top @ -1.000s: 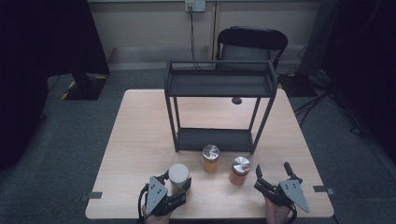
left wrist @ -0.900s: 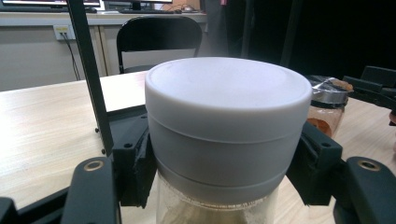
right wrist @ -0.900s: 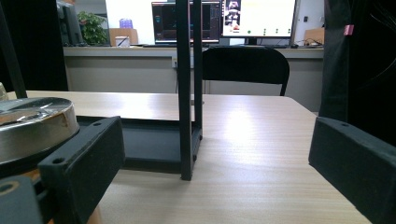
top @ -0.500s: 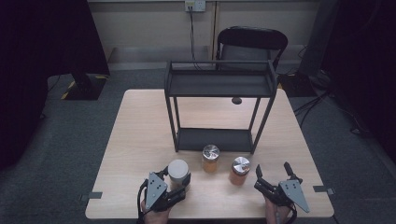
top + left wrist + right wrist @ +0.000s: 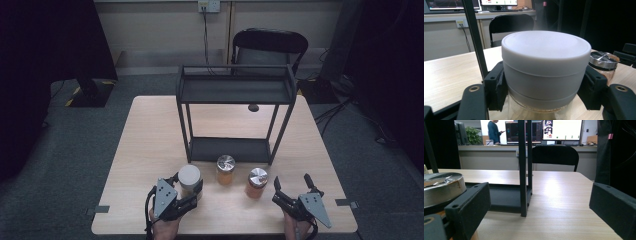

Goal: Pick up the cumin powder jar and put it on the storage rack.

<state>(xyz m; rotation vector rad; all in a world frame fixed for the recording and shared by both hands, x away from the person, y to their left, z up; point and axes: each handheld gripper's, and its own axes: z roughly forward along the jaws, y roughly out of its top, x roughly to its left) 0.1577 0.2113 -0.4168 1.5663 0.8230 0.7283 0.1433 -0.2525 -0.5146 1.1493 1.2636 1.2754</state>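
Grey carpet surrounds a pale wooden counter (image 5: 150, 150), with a black chair (image 5: 270, 45) pushed in at its far side. On the counter stands a black two-tier metal rack (image 5: 235, 90), its lower shelf resting on the wood. Just in front of the rack sit two amber jars with silver lids (image 5: 225, 170) (image 5: 257, 182), near each other but apart. To their left, at the near edge, is a white-lidded jar (image 5: 189, 178), upright. The left gripper (image 5: 186, 188) has its fingers (image 5: 496, 87) closed on this jar, the black pads pressing either side of it just under the white lid. The right gripper (image 5: 291, 185) rests near the counter's near right corner, beside the right-hand silver-lidded jar, its fingers (image 5: 469, 207) spread wide with nothing between them.
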